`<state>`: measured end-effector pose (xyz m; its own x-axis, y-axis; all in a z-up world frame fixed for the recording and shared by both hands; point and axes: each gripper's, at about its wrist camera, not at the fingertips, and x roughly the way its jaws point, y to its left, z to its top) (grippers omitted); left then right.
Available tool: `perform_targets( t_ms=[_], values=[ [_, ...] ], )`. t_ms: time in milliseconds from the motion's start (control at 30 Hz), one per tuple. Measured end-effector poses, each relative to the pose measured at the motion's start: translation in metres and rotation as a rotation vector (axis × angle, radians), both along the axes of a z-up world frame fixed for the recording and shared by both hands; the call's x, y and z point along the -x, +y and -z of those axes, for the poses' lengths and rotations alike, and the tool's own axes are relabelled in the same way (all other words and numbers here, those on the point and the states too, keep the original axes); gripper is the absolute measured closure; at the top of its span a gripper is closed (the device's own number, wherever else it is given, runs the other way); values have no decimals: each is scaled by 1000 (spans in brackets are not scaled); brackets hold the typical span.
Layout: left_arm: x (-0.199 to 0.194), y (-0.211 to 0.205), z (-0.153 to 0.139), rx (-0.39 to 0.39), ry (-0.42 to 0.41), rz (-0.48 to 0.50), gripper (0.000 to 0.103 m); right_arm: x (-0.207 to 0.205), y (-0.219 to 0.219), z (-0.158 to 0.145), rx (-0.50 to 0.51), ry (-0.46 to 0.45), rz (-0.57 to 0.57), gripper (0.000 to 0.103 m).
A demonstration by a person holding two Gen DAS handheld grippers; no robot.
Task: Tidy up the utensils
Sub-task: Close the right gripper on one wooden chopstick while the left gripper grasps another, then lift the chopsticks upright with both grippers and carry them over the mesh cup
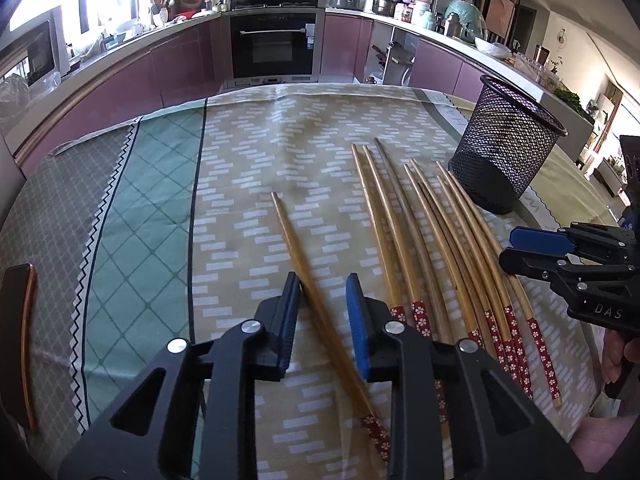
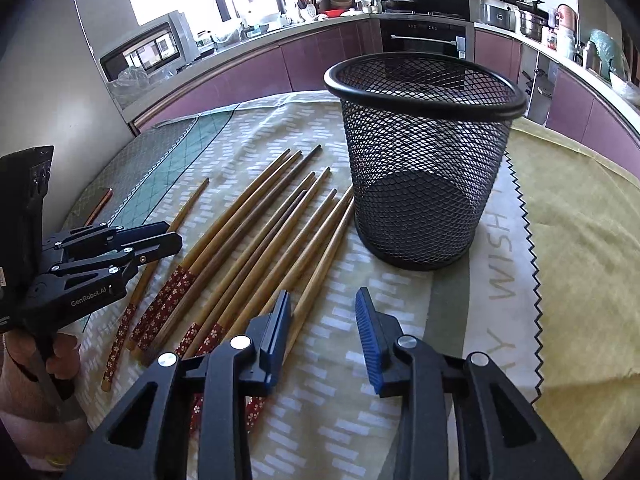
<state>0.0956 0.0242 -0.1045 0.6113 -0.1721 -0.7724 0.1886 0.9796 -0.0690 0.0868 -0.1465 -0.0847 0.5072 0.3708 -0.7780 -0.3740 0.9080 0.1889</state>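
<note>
Chopstick point(image 1: 316, 300) between part-open left tongs point(image 1: 323, 300), perhaps untouched

Bare tablecloth point(image 1: 248, 152) ahead and left of my left claw point(image 1: 323, 316), fanned chopsticks point(image 1: 436, 232) crowding its right, mesh basket point(image 2: 424, 168) blocking straight ahead of my right claw point(image 2: 324, 336), open cloth to its right.

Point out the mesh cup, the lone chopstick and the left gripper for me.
mesh cup point(image 2: 420, 184): right wrist view, front of its wire wall.
lone chopstick point(image 1: 288, 232): left wrist view, bare wooden shaft.
left gripper point(image 1: 323, 312): left wrist view, between its fingertips.
</note>
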Motion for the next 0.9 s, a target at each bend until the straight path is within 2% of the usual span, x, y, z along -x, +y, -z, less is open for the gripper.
perform_targets(
  t_ms=[33,100,200,267,567,767,900],
  values=[
    [0,0,-1,1,2,-1,86,-1,4,0,19,-7,-2,71],
    [-2,1,-1,10,5,-8,89,-2,8,0,32,-14,-5,74],
    [-1,-1,-3,16,-1,-15,93,-7,10,1,15,-6,-9,90],
    [0,-1,-3,26,1,-14,94,-9,7,2,-17,12,-10,95],
    [2,-2,-2,-11,5,7,89,-2,3,-6,-52,-17,-43,97],
    [2,-4,-2,-13,-6,-3,94,-7,9,-1,-19,3,-64,96],
    [6,-3,-7,21,-14,9,95,-9,10,2,-13,7,-69,96]
  ],
)
